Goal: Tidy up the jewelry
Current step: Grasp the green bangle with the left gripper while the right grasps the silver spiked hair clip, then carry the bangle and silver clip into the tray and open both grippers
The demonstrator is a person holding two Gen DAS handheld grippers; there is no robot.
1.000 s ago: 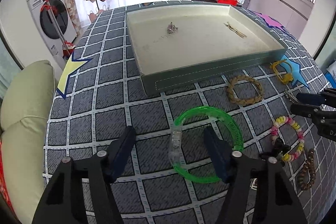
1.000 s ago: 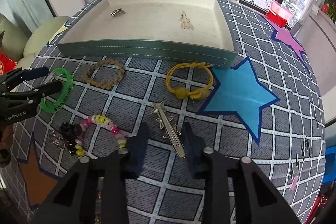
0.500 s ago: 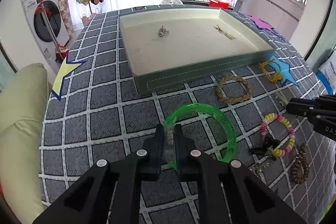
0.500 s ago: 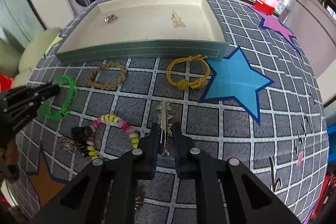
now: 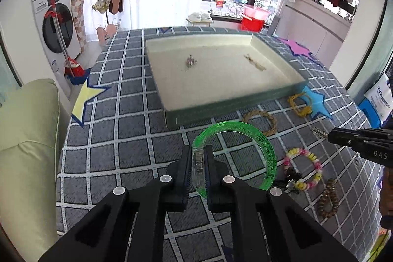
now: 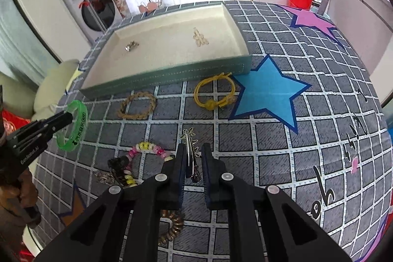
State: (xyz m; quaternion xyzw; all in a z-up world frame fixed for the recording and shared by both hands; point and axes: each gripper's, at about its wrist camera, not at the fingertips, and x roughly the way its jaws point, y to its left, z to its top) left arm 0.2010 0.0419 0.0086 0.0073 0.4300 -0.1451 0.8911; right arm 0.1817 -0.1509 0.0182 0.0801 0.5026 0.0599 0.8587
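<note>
Clamped on both sides: left gripper (image 5: 198,158) pinching the clear clasp section of the green bangle (image 5: 255,136), right gripper (image 6: 192,157) nipping the silver hair clip (image 6: 189,139) along its length, tip poking forward past the pads. Both pieces apparently off the checked tablecloth (image 6: 245,139), though hard to confirm. Now carry each over the near wall of the tray (image 6: 172,75), high enough to pass the rim. Keep the bangle level; held by one edge, likely to swing. Set down apart from the small silver trinket (image 5: 190,62) and the pale clip (image 5: 255,63) already inside. Release only once low. Left waiting: braided ring (image 6: 137,106), yellow cord bracelet (image 6: 213,95), bead bracelet (image 6: 149,150).
</note>
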